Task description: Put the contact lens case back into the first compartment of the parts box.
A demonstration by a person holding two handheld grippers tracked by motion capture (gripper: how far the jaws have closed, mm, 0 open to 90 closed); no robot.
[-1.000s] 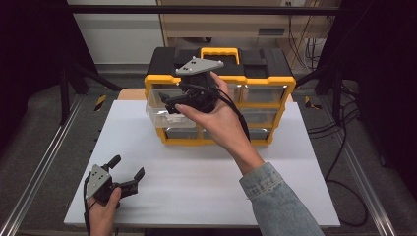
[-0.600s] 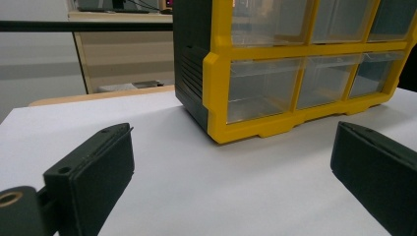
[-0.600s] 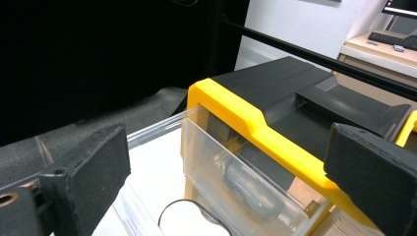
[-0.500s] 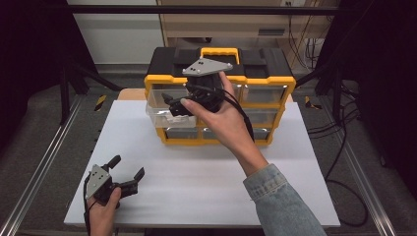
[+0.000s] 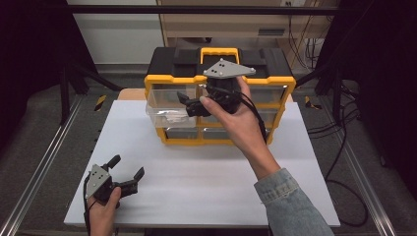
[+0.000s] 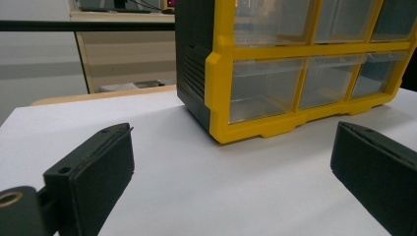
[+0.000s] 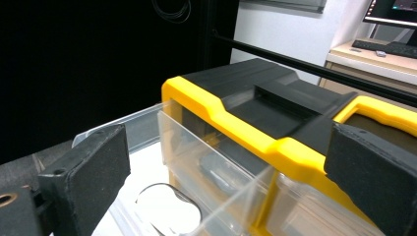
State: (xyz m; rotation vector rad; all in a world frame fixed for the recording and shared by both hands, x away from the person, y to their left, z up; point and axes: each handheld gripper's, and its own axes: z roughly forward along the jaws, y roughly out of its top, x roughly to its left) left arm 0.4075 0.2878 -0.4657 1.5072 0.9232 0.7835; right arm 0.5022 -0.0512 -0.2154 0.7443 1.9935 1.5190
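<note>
In the high view, the organizer (image 5: 220, 93), black and yellow with clear drawers, stands at the far middle of the white surface (image 5: 206, 172); its upper left drawer (image 5: 167, 105) is pulled out toward the near side. The right gripper (image 5: 189, 104) hovers just beside that drawer, its jaws having just been opening, now wide with nothing between them. The left gripper (image 5: 127, 172) rests at the near left, well apart, jaws wide and empty. In the left gripper view, the organizer's near corner rises beyond the spread jaws. In the right gripper view, the open drawer lies below and between the wide jaws, holding a round clear piece (image 7: 169, 214).
</note>
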